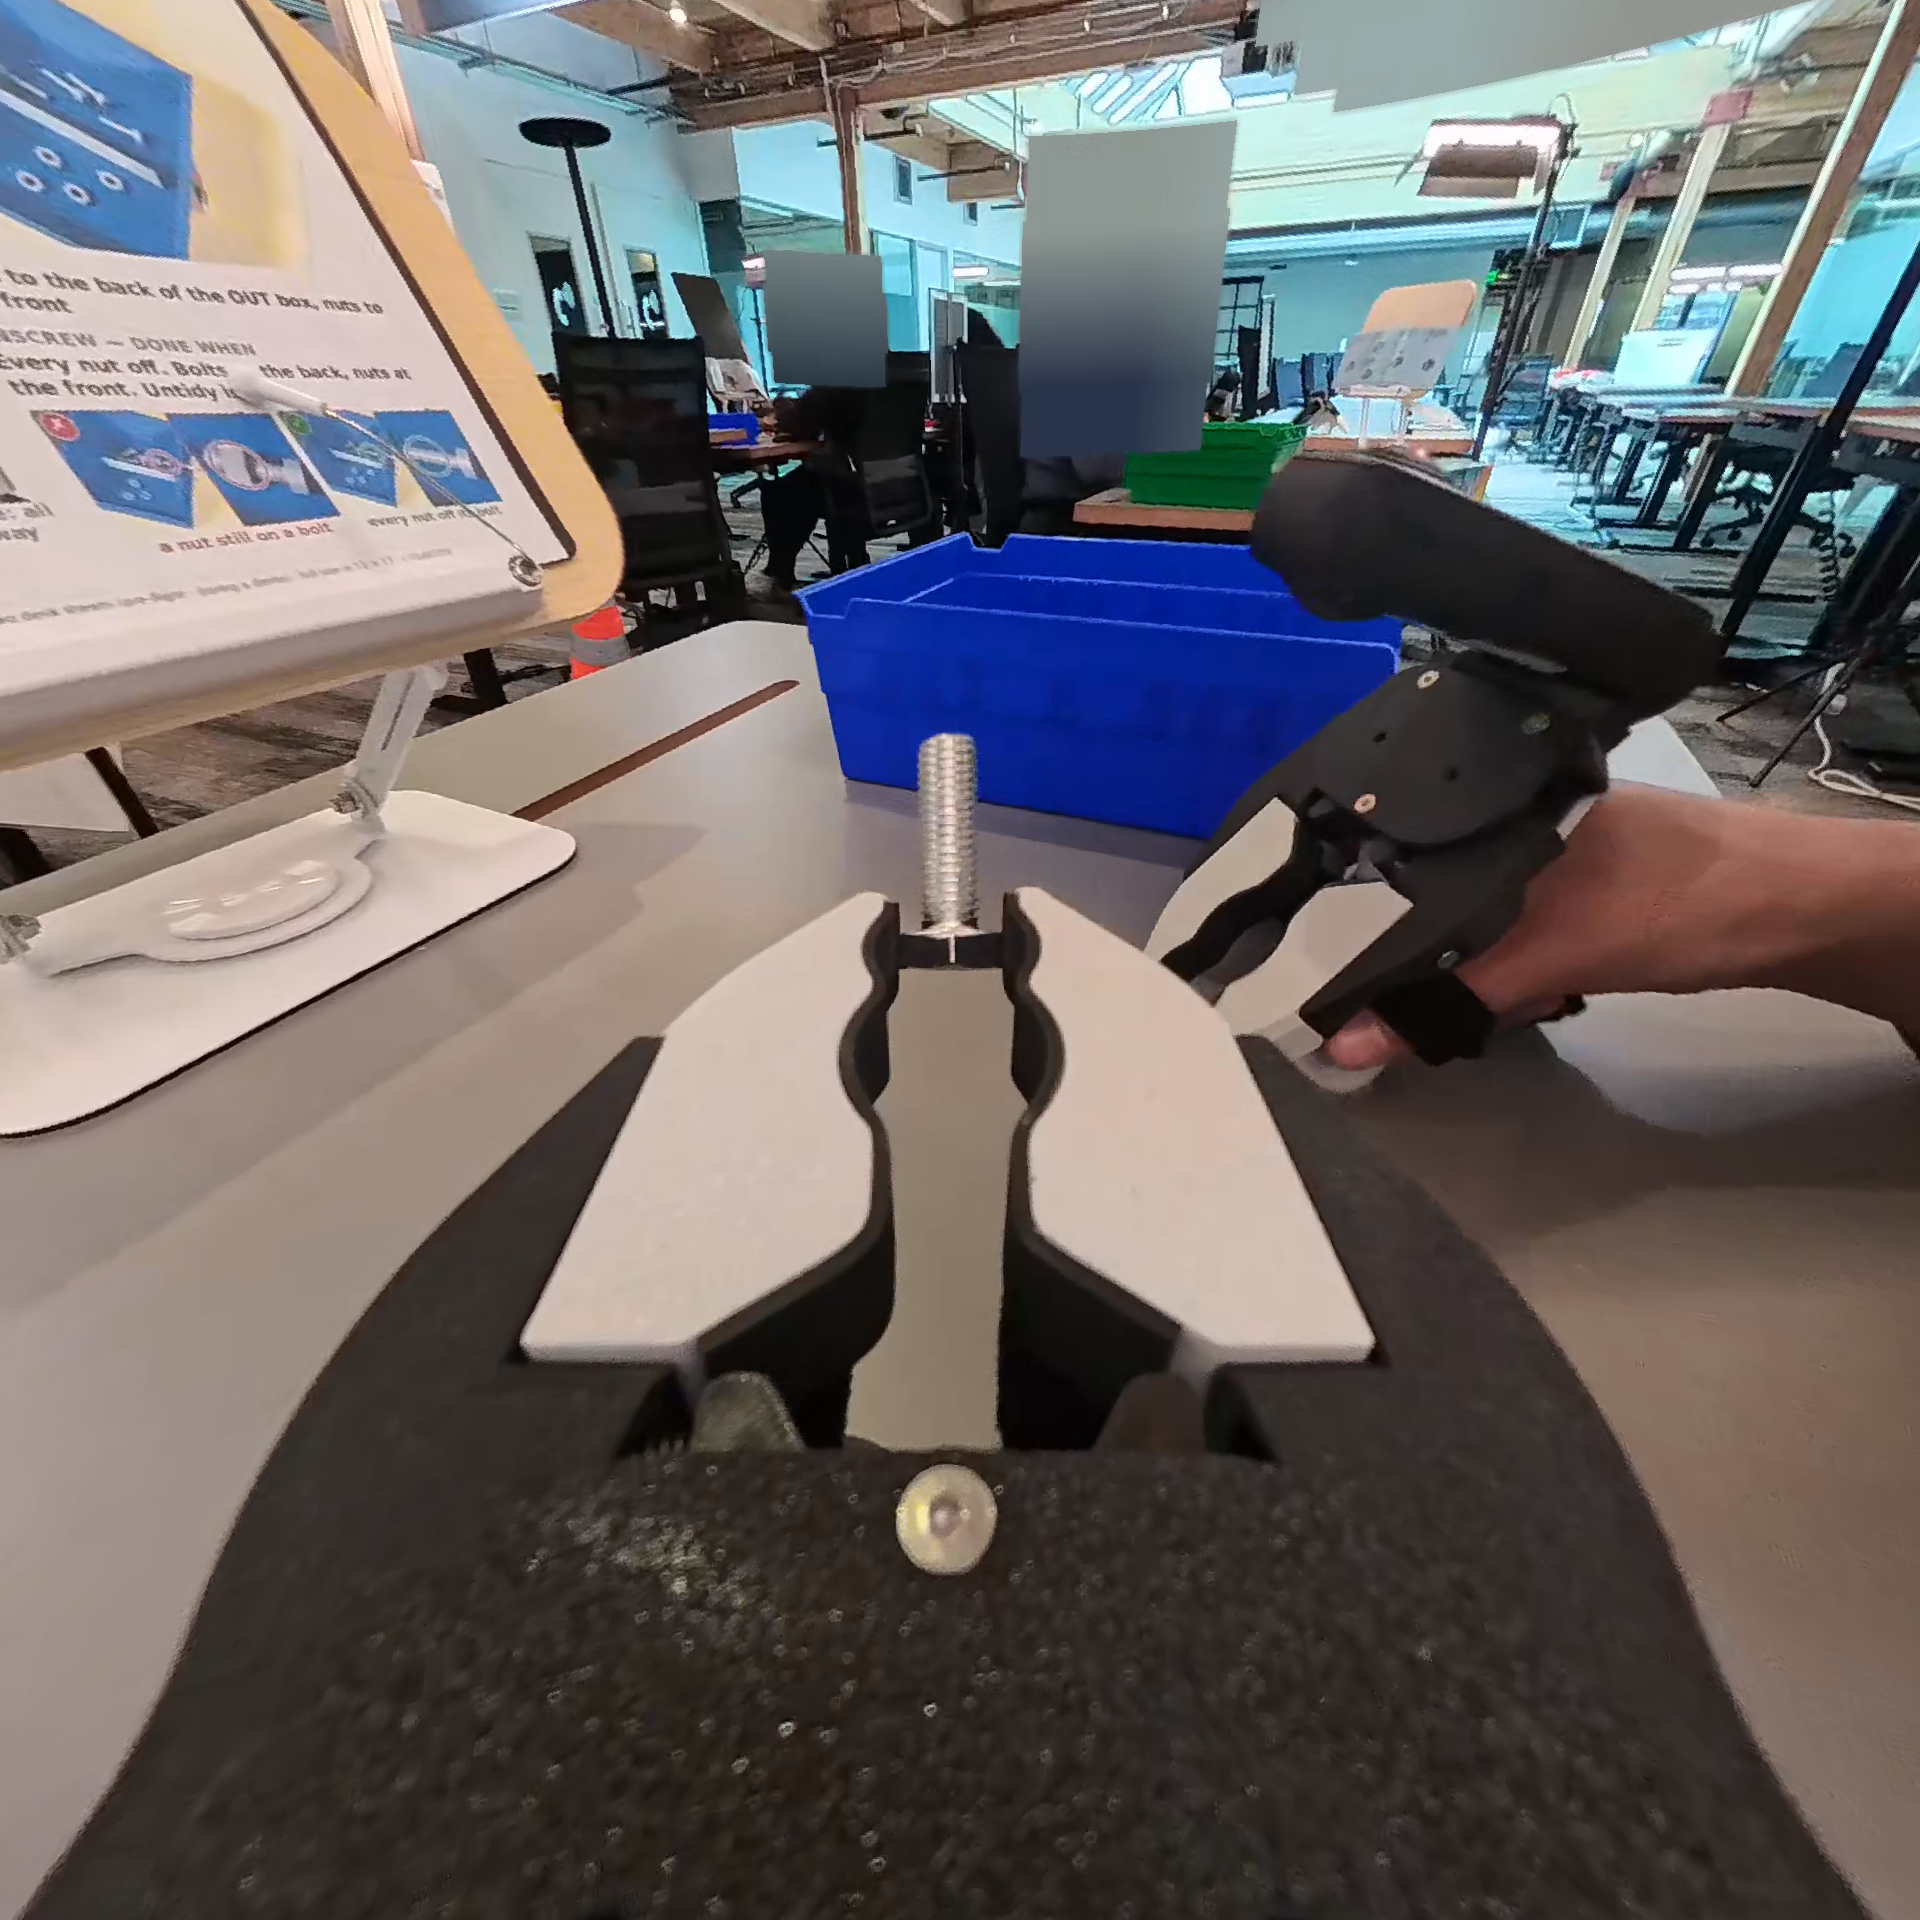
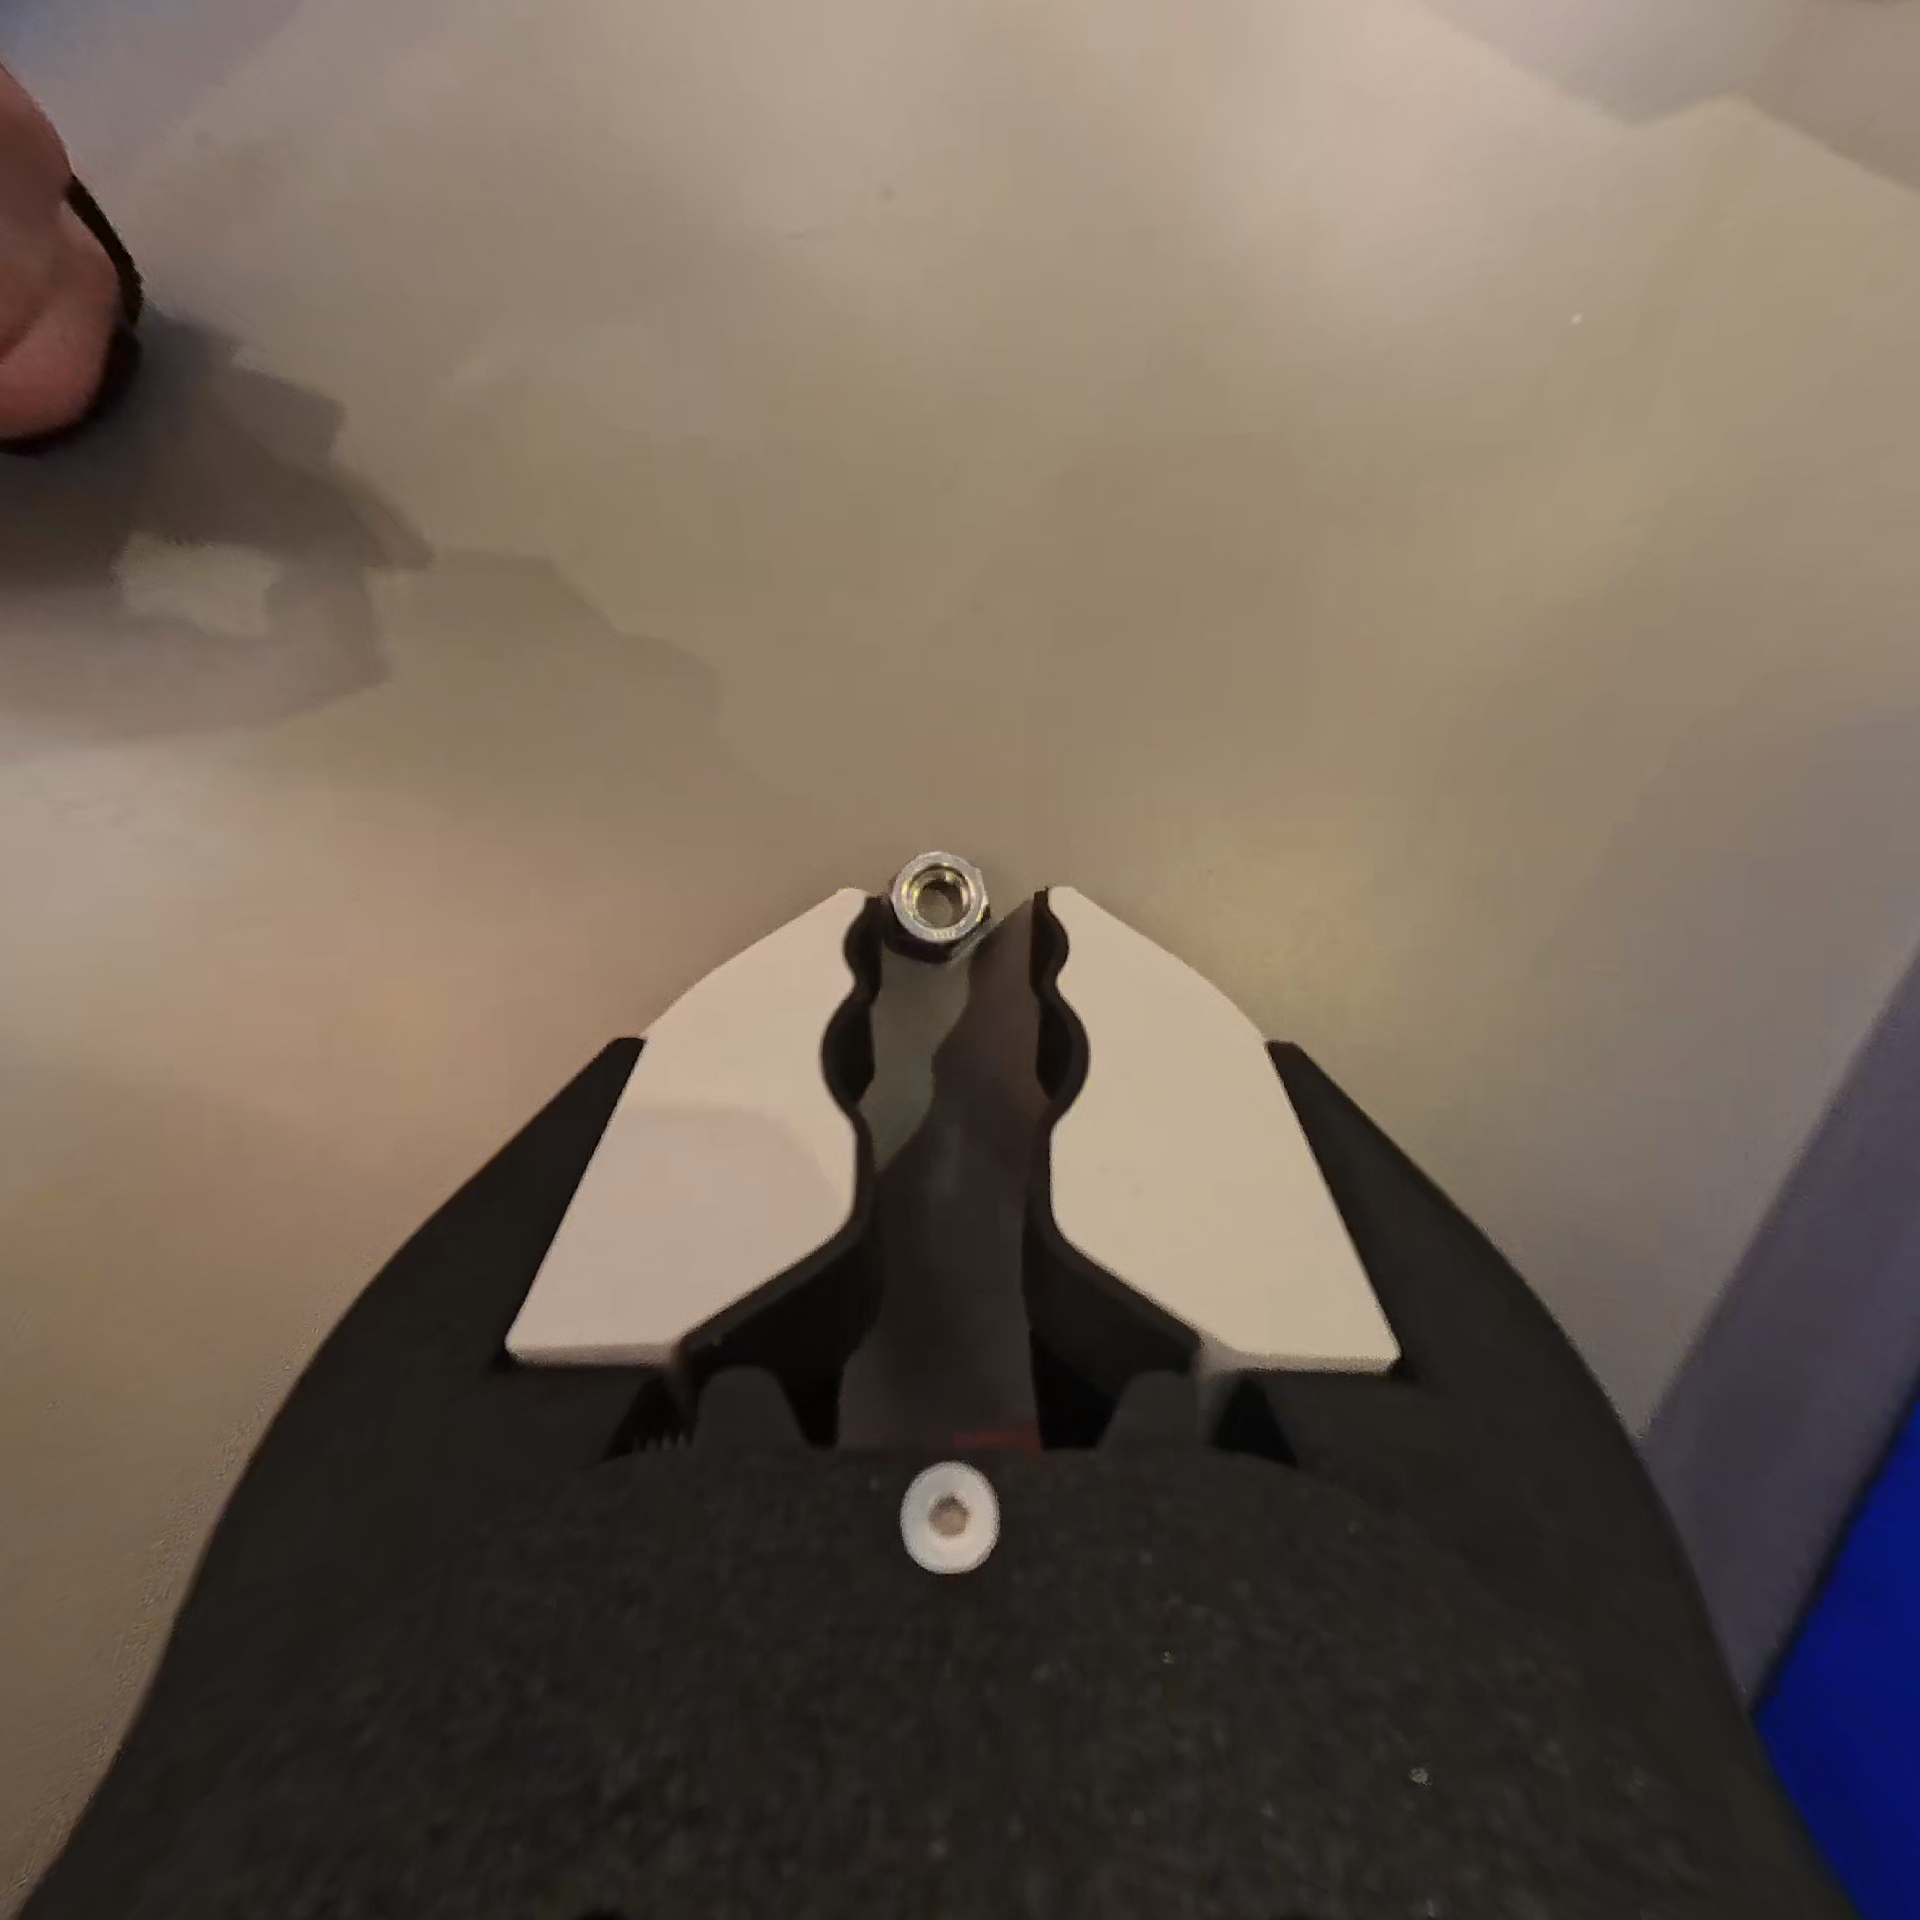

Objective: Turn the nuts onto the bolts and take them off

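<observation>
My left gripper [image 1: 950, 940] is shut on the flat head of a silver bolt [image 1: 948, 821] and holds it upright, threads pointing up, above the grey table [image 1: 665, 1039]. My right gripper [image 2: 948, 906] points down at the table with a small silver hex nut [image 2: 940, 902] between its fingertips. The nut lies flat, hole up, against the left finger, with a narrow gap to the right finger. In the left wrist view the right gripper [image 1: 1190, 971] is just right of the bolt, held by a hand [image 1: 1683, 914], tips on the table.
A blue plastic bin [image 1: 1091, 665] stands behind the bolt; its corner shows in the right wrist view [image 2: 1860, 1558]. An instruction sheet on a white stand [image 1: 260, 914] is at the left. A hand [image 2: 42, 312] rests on the table at far left. My hands' fingertips stand some 15 centimetres from each other.
</observation>
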`<state>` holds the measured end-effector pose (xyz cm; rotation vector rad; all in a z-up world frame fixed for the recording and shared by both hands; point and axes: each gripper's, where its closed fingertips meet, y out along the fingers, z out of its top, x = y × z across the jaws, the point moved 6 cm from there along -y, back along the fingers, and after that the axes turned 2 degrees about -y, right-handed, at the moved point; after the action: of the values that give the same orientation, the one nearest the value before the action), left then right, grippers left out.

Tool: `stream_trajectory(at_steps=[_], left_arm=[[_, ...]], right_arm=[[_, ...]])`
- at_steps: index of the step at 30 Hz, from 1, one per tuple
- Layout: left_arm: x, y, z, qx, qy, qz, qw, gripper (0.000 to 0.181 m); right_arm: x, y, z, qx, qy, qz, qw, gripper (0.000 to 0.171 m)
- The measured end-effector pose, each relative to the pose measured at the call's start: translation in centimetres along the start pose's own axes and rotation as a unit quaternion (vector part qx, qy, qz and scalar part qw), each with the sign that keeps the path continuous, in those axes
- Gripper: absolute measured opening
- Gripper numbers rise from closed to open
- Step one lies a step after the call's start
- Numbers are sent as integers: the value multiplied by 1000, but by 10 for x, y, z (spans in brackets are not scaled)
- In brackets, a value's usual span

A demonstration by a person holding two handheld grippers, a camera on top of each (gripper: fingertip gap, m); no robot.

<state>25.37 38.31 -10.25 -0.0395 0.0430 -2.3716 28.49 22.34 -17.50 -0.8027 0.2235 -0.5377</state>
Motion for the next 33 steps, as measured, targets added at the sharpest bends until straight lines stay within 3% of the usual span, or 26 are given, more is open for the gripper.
stream_trajectory(at_steps=[1,12,16,20,25,29,33], left_arm=[[1,1,-1,-5,5,-4,1000,18],[12,6,-9,-37,49,-35,998,18],[8,3,-6,-38,61,-38,997,18],[7,0,1,-22,-10,-90,996,18],[16,-1,7,-34,-63,-171,983,18],[27,-4,8,-75,-11,-196,978,18],[41,-8,15,-79,13,-232,969,18]], right_arm=[[0,0,0,4,-7,5,1000,26],[1,4,6,-2,-67,47,997,17],[-1,-41,49,161,-49,85,982,17],[-4,-88,72,291,-83,84,949,17],[-16,-99,63,317,-91,104,938,17],[-37,-101,67,341,-154,220,901,17],[-40,-94,73,331,-190,261,887,17]])
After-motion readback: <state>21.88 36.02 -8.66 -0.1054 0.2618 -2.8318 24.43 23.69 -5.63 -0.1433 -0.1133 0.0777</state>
